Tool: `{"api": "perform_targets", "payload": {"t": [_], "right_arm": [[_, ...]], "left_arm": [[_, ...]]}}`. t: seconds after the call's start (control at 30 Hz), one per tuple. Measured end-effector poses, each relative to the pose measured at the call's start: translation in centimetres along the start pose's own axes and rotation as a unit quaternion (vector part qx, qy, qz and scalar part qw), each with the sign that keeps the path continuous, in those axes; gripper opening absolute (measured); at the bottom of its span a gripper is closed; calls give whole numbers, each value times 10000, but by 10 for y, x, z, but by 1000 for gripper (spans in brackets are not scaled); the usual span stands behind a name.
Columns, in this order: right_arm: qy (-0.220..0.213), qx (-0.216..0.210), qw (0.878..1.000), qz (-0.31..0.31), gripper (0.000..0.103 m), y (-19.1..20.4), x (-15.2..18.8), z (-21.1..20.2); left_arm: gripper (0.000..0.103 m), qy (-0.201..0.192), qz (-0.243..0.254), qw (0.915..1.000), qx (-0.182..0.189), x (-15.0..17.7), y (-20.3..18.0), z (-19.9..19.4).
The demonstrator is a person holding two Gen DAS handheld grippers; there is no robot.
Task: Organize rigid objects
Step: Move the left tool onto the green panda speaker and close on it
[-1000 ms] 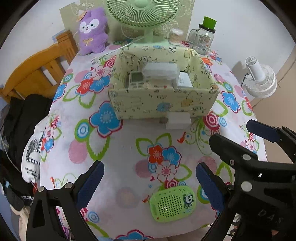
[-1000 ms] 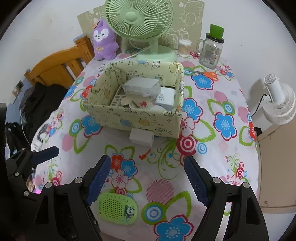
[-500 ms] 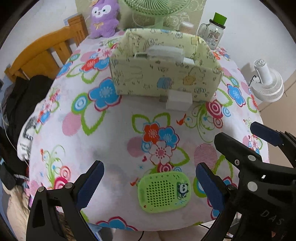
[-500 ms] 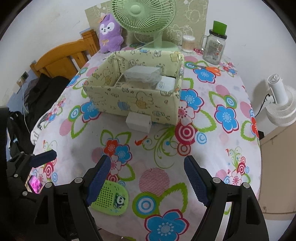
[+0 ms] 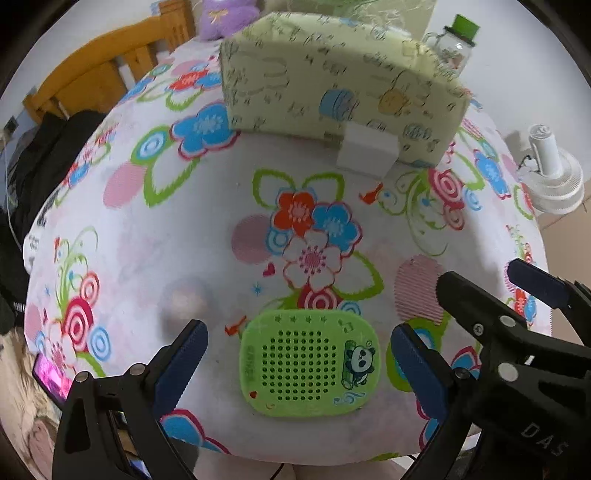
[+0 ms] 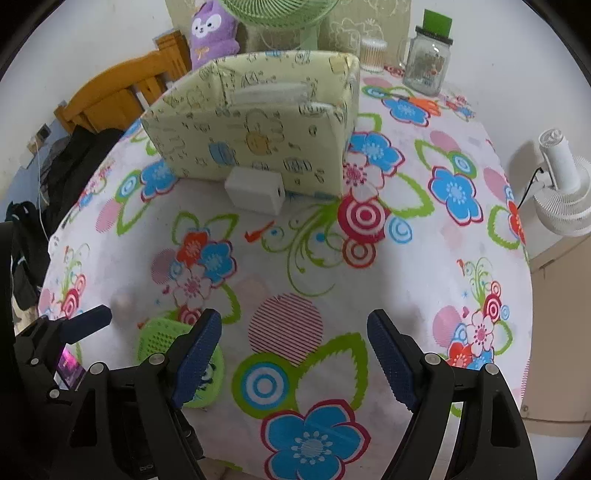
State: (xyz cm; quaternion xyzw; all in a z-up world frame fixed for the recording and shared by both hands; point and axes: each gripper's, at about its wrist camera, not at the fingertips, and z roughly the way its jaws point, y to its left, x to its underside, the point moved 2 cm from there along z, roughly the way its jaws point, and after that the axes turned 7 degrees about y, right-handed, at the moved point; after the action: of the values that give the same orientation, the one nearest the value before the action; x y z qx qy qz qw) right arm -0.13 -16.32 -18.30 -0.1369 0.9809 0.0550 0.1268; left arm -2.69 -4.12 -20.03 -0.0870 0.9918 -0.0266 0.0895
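Observation:
A green perforated case with a panda sticker [image 5: 309, 363] lies flat near the table's front edge. My left gripper [image 5: 299, 365] is open and straddles it, one blue pad on each side, neither pad touching. In the right wrist view the green case [image 6: 162, 332] is half hidden behind my right gripper's left finger. My right gripper [image 6: 295, 360] is open over bare flowered cloth, with nothing between its fingers. A small white box [image 5: 367, 151] [image 6: 255, 190] rests against the front wall of the yellow-green fabric bin [image 5: 332, 85] [image 6: 251, 133].
Behind the bin stand a glass jar with a green lid [image 6: 428, 59], a green fan [image 6: 280, 11] and a purple plush [image 6: 212, 33]. A white fan [image 6: 565, 195] sits off the table's right side. At the left are a wooden chair [image 6: 114, 96] and a lit phone [image 5: 51, 376].
Both grippers have sunk toward the table. The green case, earlier off to the right of the left gripper's gap, now sits between its fingers. The bin's contents have dropped behind its wall.

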Motion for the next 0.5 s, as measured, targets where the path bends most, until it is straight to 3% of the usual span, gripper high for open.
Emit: {"api": "perform_targets", "payload": {"t": [0.1, 0.37, 0.5], "right_arm": [[83, -23, 10000, -17, 84, -1, 4, 8], [260, -7, 9996, -52, 84, -2, 13, 22], [310, 23, 9995, -27, 84, -4, 15, 25]], "left_arm": [[101, -49, -43, 9998, -181, 3, 0, 7], [102, 176, 63, 9998, -27, 9, -5, 25], [103, 64, 127, 9999, -91, 12, -5, 27]]}}
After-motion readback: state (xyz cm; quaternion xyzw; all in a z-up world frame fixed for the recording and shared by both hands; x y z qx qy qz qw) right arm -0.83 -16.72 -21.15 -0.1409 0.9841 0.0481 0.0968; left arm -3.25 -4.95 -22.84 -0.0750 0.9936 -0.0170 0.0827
